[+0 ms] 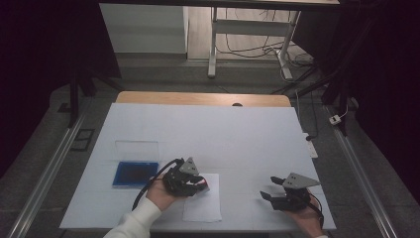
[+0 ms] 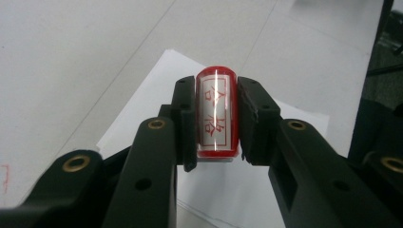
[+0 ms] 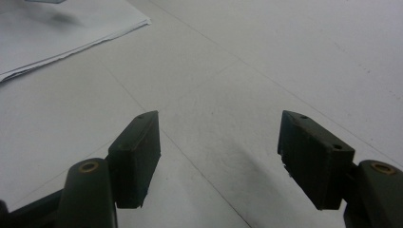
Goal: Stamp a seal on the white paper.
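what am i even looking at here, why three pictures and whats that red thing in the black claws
A person sits at a white table and holds a hand-operated two-jaw gripper in each hand; there is no robot arm. The high view comes from a fixed camera above the table. The other two come from small cameras riding on each gripper, looking along its black jaws.

The left gripper is shut on a red stamp, a small cylinder with red characters on its label, held over a sheet of white paper. The right gripper is open, with nothing between its jaws, just above the bare table. To the left lies a blue ink pad with its clear lid open.
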`<action>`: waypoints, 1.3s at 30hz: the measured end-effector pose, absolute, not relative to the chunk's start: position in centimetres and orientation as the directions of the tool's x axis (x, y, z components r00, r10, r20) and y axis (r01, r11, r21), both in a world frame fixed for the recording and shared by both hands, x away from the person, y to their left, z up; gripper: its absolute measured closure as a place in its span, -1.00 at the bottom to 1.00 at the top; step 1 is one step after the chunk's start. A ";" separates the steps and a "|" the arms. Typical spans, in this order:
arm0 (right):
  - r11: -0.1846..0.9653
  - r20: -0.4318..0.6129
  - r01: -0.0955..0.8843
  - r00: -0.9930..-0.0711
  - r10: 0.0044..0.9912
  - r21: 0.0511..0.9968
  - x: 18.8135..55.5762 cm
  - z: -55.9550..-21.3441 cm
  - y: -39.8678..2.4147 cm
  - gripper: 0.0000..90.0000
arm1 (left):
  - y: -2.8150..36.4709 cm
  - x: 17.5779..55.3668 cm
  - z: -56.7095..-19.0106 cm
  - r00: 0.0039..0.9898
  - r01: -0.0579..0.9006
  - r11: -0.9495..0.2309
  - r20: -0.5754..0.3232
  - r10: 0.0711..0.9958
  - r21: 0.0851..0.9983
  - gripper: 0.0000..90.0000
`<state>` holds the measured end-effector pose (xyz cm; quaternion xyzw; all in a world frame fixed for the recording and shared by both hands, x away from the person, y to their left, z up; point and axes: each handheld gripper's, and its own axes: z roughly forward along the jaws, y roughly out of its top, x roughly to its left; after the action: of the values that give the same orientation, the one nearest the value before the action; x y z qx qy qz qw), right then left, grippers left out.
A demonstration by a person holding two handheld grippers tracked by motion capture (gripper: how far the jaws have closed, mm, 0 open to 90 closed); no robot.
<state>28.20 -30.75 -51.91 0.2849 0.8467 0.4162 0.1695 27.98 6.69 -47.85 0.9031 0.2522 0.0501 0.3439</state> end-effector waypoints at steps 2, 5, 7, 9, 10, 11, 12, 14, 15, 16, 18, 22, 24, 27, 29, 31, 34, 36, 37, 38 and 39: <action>0.493 -0.050 0.342 -0.781 0.623 0.800 28.2 -51.9 -30.7 -0.31 | 6.5 28.0 -48.1 0.869 0.421 -0.643 -0.082 0.487 0.639 0.57; 0.495 -0.053 0.342 -0.780 0.624 0.799 28.2 -51.9 -30.7 -0.30 | 6.3 28.0 -48.3 0.871 0.421 -0.649 -0.081 0.486 0.634 0.57; 0.493 -0.050 0.342 -0.781 0.622 0.800 28.2 -51.9 -30.7 -0.30 | 6.2 28.0 -48.3 0.872 0.420 -0.653 -0.080 0.483 0.630 0.57; 0.493 -0.050 0.342 -0.781 0.622 0.800 28.2 -51.9 -30.7 -0.30 | 6.1 28.0 -48.5 0.872 0.421 -0.657 -0.080 0.483 0.626 0.57; 0.494 -0.050 0.342 -0.782 0.622 0.799 28.2 -51.9 -30.7 -0.30 | 6.0 28.0 -48.5 0.873 0.420 -0.660 -0.079 0.481 0.622 0.57; 0.494 -0.050 0.342 -0.782 0.622 0.799 28.2 -51.9 -30.7 -0.30 | 6.0 28.0 -48.6 0.873 0.420 -0.663 -0.078 0.481 0.620 0.57; 0.494 -0.050 0.342 -0.782 0.622 0.799 28.2 -52.0 -30.8 -0.30 | 5.9 28.0 -48.7 0.873 0.421 -0.664 -0.077 0.481 0.618 0.57; 0.494 -0.050 0.342 -0.782 0.622 0.799 28.2 -52.0 -30.8 -0.30 | 5.8 28.0 -48.8 0.874 0.421 -0.668 -0.076 0.481 0.614 0.57; 0.494 -0.050 0.342 -0.782 0.622 0.799 28.2 -52.0 -30.8 -0.30 | 5.8 28.0 -48.8 0.874 0.421 -0.669 -0.075 0.481 0.613 0.57; 0.495 -0.050 0.342 -0.782 0.622 0.799 28.2 -52.0 -30.8 -0.30 | 5.7 28.0 -48.9 0.874 0.421 -0.670 -0.075 0.481 0.612 0.57; 0.495 -0.050 0.342 -0.782 0.621 0.799 28.2 -52.0 -30.8 -0.30 | 5.7 28.0 -48.9 0.873 0.420 -0.672 -0.071 0.482 0.610 0.57; 0.499 -0.054 0.342 -0.781 0.622 0.796 28.2 -52.0 -30.8 -0.30 | 5.7 28.0 -48.9 0.873 0.420 -0.673 -0.069 0.482 0.609 0.57; 0.500 -0.054 0.342 -0.782 0.621 0.796 28.2 -52.0 -30.8 -0.30 | 5.7 28.1 -49.0 0.873 0.420 -0.674 -0.068 0.483 0.607 0.57; 0.500 -0.054 0.343 -0.782 0.621 0.795 28.2 -52.0 -30.8 -0.30 | 5.6 28.1 -49.1 0.872 0.423 -0.676 -0.068 0.485 0.603 0.57; 0.500 -0.054 0.343 -0.782 0.621 0.795 28.2 -52.0 -30.8 -0.30 | 5.5 28.1 -49.1 0.872 0.422 -0.678 -0.066 0.485 0.602 0.57; 0.501 -0.054 0.342 -0.782 0.621 0.795 28.2 -52.0 -30.8 -0.30 | 5.5 28.0 -49.2 0.872 0.422 -0.678 -0.065 0.485 0.602 0.57; 0.501 -0.054 0.343 -0.782 0.621 0.795 28.2 -52.0 -30.8 -0.30 | 5.4 28.0 -49.2 0.871 0.424 -0.678 -0.065 0.487 0.601 0.57; 0.501 -0.054 0.343 -0.782 0.621 0.795 28.2 -52.0 -30.8 -0.30 | 5.4 28.0 -49.2 0.871 0.423 -0.679 -0.064 0.486 0.599 0.57; 0.502 -0.054 0.342 -0.783 0.620 0.794 28.2 -52.0 -30.8 -0.30 | 5.4 28.0 -49.2 0.872 0.422 -0.680 -0.063 0.485 0.599 0.57; 0.502 -0.055 0.342 -0.782 0.620 0.794 28.2 -52.0 -30.8 -0.30 | 5.3 28.0 -49.2 0.872 0.422 -0.681 -0.062 0.486 0.598 0.57; 0.502 -0.054 0.343 -0.782 0.621 0.794 28.2 -52.0 -30.8 -0.30 | 5.3 28.0 -49.2 0.871 0.422 -0.681 -0.060 0.487 0.598 0.57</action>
<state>28.19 -30.77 -52.00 0.2834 0.8499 0.4109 0.1689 28.00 5.30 -49.20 0.9154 0.2483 0.0520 0.3126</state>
